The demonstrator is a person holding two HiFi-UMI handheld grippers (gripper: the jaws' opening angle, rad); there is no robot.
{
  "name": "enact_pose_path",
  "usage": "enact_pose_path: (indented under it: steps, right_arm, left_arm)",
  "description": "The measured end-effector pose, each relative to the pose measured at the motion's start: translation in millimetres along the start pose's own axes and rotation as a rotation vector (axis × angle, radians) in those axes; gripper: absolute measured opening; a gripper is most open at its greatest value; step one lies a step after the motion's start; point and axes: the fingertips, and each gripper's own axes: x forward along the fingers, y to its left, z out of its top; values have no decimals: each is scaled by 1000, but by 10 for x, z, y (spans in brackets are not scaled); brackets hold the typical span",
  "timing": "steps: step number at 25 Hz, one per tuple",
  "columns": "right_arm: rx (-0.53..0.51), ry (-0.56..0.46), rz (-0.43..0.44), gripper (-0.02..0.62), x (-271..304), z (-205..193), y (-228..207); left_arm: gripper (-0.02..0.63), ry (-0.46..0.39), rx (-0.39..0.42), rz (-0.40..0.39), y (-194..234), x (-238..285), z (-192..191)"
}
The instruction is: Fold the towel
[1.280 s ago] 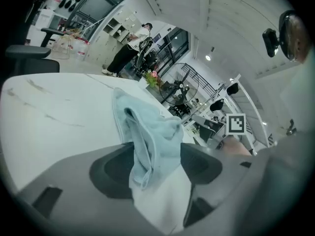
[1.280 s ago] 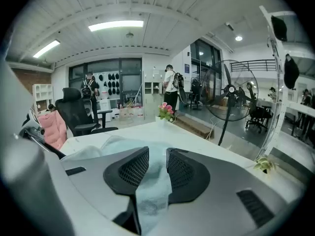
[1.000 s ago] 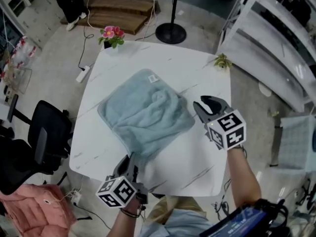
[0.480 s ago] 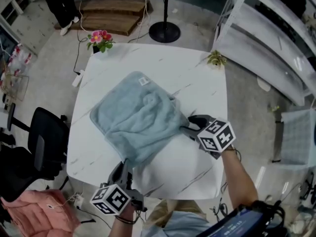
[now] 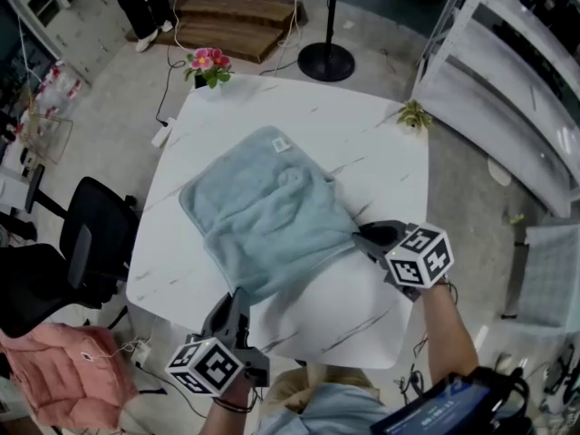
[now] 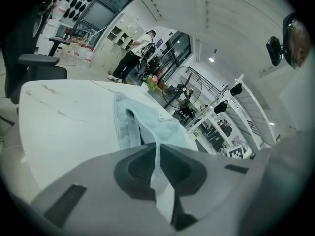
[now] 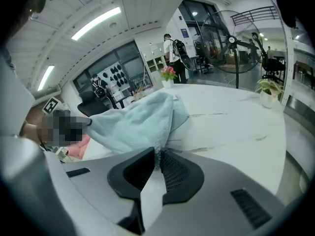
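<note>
Marble table, left claw clamping towel corner, right claw just closing on its edge, both tilted down

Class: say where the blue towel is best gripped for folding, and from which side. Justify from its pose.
Grip the towel by its near and right corners, coming low from the table's near side: it lies diamond-wise, so those thin corners point outward.

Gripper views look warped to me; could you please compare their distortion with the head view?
Left gripper view: heavy fisheye, dark round border, white marble table bowed. Right gripper view: likewise, ceiling light strips curved. Head view: milder bowing, sharp.
</note>
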Motion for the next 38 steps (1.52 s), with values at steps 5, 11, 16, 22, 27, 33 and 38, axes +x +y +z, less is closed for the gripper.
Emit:
enact_pose_path:
  steps: [5,11,16,22,27,33,38]
  right_arm:
    - [-33,-90,12,51,-579,43,238]
    - [-56,-149,14,49,-1434,-275,596]
    - [-45,-138,25,49,-1980,-860,836]
    - [-7,-120,23,49,-2488,-1513,854]
    - [6,-99,29,49,-2818,-1926,784]
    - [11,-58,51,49,-2926,-2303,812]
    - [38,-44,72,49,-3027,-2432,792]
  left_arm:
    - [25,-65,-37,-31,-336,-442,-130]
    - [25,-127,-191,-133,-820,-1101,-608]
    - [25,-102,-228,-149,-1067,-1520,-1354]
    - [25,-35,-284,-124,-1239,-1718,-2244]
    - [25,-31,-344,-80,-1401,-1853,-2733]
    - [25,-29,-397,-35,-1453,-2010,-3138]
    - [25,-29,-447,-10,-1487,-2078,-3314]
